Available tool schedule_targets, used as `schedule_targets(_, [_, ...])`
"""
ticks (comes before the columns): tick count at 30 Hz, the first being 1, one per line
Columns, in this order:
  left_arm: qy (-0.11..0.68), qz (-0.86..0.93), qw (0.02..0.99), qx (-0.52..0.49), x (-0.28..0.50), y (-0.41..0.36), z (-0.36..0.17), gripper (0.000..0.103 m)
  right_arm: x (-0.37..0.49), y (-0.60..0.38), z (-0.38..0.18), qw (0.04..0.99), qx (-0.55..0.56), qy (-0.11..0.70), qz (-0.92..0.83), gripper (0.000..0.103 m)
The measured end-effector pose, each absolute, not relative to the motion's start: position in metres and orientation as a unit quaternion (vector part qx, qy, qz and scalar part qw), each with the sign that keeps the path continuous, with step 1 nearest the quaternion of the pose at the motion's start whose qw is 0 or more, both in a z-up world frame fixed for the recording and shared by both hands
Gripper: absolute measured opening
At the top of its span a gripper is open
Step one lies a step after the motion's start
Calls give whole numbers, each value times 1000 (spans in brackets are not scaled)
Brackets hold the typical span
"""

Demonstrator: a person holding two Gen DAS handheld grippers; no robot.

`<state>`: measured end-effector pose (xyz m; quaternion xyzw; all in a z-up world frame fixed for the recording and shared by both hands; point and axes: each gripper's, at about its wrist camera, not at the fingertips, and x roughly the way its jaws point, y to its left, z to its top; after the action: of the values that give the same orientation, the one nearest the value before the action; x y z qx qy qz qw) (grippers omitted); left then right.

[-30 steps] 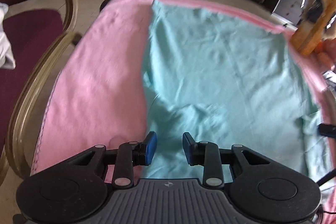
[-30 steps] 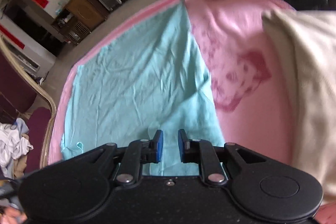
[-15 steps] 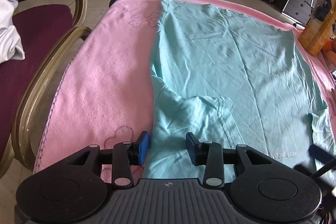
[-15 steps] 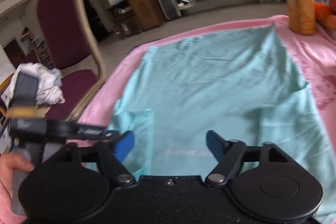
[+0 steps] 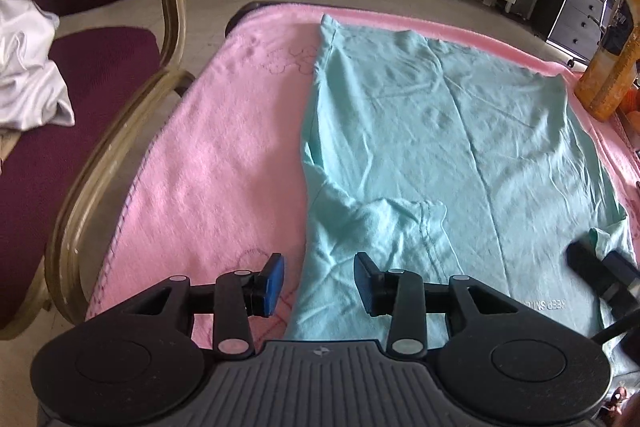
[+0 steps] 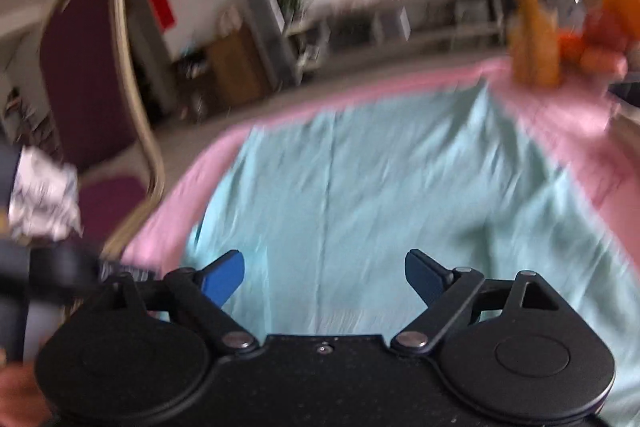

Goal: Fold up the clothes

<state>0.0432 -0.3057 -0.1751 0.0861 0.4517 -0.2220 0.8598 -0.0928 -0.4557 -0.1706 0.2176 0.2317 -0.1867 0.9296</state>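
A turquoise T-shirt [image 5: 460, 131] is seen spread flat on a pink blanket [image 5: 224, 147] that covers a table. Small printed lettering can be made out near the shirt's nearest edge in the left wrist view; it appears upside down, and only "KEEP" can be read with confidence, the remaining letters being too small. No other label or brand can be read. The shirt's long axis is laid running away from the camera toward the far end of the table, with its straight hem at the far end. A sleeve [image 5: 384, 223] on the shirt's left side is folded inward over the body, its stitched cuff pointing toward the middle.

The left gripper [image 5: 319, 281] is held low over the near left edge of the shirt, its blue pads partly parted, one over the pink blanket and one over the cloth; nothing is gripped between them. The right gripper [image 6: 324, 273] is shown, in a blurred picture, above the near end of the shirt, its jaws opening wide with only flat cloth beneath and nothing held.

A maroon chair [image 5: 92, 75] with a gold frame is placed just beside the table on the left, with white cloth [image 5: 28, 63] heaped on its seat. An orange bottle [image 5: 608, 67] is stood at the far right corner.
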Motion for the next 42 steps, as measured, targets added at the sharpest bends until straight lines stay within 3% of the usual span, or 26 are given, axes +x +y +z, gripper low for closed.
schedule_targets(8, [449,-229,858,94,44,-309,-176,37,-108,-523,-168,889,294,240,-257,88])
schedule_targets(11, [449,-227,859,93,46,-307,-176,37,-115,-549,-170,869,323,241,-287,83])
schedule_targets(14, [454,-228,857,82,49,-305,-173,37,-125,-571,-167,845,350,252,-316,60])
schedule_targets(16, [451,-238,857,74,49,-303,-167,37,-132,-584,-154,839,360,257,-318,35])
schedule_targets(17, [447,-244,857,72,49,-303,-164,38,-135,-589,-143,843,351,256,-316,33])
schedule_targets(24, [443,-255,856,76,46,-304,-162,38,-134,-601,-81,889,224,277,-286,33])
schedule_targets(29, [446,-244,856,89,48,-305,-169,37,-132,-600,-128,887,251,293,-253,33])
schedule_targets(30, [446,-240,858,87,50,-304,-169,37,-131,-599,-141,879,263,303,-256,28])
schedule_targets(31, [445,-236,860,86,51,-303,-169,37,-129,-600,-149,872,271,315,-258,13])
schedule_targets(32, [445,-233,861,84,53,-302,-169,36,-125,-601,-153,866,277,328,-259,10])
schedule_targets(34, [444,-228,863,79,57,-300,-168,36,-123,-602,-153,864,272,331,-263,10])
schedule_targets(40, [472,-243,846,45,74,-299,-174,19,-127,-625,-169,833,341,337,-276,10])
schedule_targets(42, [477,-259,839,40,77,-306,-178,19,-123,-631,-177,825,360,341,-269,10])
